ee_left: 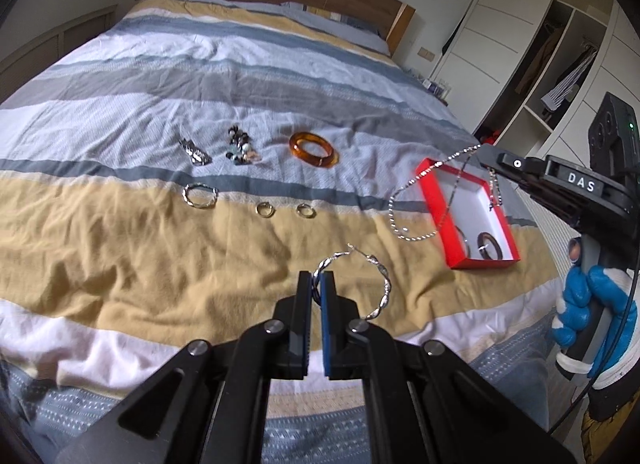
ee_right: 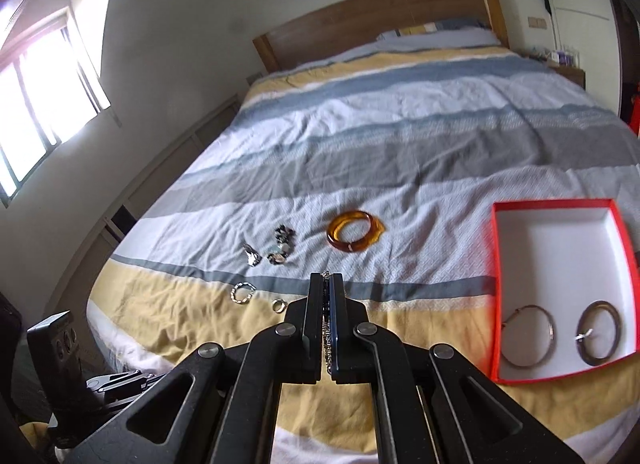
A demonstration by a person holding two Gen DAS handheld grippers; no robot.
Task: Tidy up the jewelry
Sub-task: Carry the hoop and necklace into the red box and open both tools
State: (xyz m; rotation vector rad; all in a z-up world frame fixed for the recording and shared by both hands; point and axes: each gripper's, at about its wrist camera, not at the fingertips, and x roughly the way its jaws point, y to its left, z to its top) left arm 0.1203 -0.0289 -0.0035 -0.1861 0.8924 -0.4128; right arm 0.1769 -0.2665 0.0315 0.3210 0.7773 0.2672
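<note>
A: Left to right, quick. Far left on the bed (ee_left: 248, 76), what's lying there?

B: A silver clump piece (ee_left: 195, 153), then a dark beaded cluster (ee_left: 240, 150), then the amber bangle (ee_left: 313, 149), all in a row on the pale stripe. Nearer you, on the yellow stripe: a twisted silver ring (ee_left: 199, 195) and two small hoops (ee_left: 264, 209), side by side.

A: And your left tool?

B: Your left tool (ee_left: 317, 284) is pinched narrow on the twisted silver hoop (ee_left: 374, 284). The pads grip the hoop's left arc; the rest of it sticks out to the right of the tips, above the yellow stripe.

A: The box?

B: The red box (ee_left: 430, 194) sits open on the bed, right of the held hoop and well apart from it. Two dark rings (ee_right: 600, 333) lie at its near end, side by side, not touching.

A: Right tool?

B: Your right tool (ee_right: 327, 284) is closed tight on a silver chain (ee_left: 412, 200); links run between its pads in the right wrist view. From the left wrist view the chain hangs from the tip in a loop, draping over the box's left wall. I can't tell whether its lowest part touches the bedcover. Your right hand (ee_left: 588, 316), blue-gloved, grips the handle at far right.
</note>
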